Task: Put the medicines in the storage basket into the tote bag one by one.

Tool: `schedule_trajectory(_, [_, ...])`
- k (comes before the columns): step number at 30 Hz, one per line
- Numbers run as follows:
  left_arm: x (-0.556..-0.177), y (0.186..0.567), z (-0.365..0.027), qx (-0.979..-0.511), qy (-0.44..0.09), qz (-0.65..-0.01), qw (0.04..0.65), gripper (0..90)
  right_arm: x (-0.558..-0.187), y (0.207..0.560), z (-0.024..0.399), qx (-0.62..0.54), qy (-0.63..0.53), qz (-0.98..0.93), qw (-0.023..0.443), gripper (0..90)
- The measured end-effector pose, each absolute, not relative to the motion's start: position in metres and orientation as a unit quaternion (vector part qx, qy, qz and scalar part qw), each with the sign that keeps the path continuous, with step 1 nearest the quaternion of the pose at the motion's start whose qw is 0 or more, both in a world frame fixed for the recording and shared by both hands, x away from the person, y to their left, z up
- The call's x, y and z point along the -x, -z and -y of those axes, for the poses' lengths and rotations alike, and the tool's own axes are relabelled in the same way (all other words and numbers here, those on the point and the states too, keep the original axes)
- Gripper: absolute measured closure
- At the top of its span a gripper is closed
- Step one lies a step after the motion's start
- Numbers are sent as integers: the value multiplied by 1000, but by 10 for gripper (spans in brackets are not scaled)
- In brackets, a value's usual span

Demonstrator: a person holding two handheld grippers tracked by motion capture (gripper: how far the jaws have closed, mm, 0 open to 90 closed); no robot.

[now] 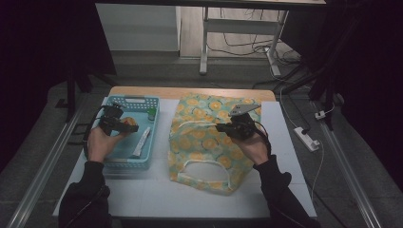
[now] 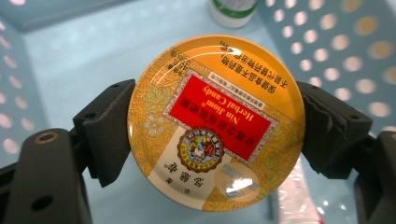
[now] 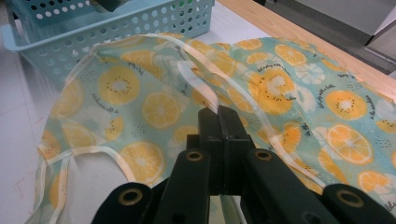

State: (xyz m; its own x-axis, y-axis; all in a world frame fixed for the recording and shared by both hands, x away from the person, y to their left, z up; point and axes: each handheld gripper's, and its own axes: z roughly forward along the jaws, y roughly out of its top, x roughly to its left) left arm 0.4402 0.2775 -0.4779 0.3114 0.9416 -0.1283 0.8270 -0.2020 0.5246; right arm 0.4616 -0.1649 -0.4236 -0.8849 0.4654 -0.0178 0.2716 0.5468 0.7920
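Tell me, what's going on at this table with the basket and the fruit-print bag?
A person works with a handheld gripper in each hand. The left gripper clamps a round yellow candy tin by its edges, above the blue basket, which also contains a small green-capped bottle and a tube. The right gripper is shut on a handle strap of the citrus-print bag lying on the table, lifting that side.

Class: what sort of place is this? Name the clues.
Probably a lab or workshop set up for recording: a white work table, loose cables on the floor behind it, and a power strip beside it.
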Motion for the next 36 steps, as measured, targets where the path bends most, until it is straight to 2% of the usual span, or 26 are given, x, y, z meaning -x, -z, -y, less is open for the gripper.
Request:
schedule_trajectory(12, [-422,454,-265,-775,-119,-543,302,202,-459,425,163,-209,-432,-870,111,900])
schedule_trajectory(18, [-415,444,-250,-789,-127,-519,301,202,-459,422,165,-211,-438,-867,109,900])
schedule_trajectory(36, [-401,424,-203,-825,-89,-437,348,202,-461,422,169,-219,-441,-864,108,900])
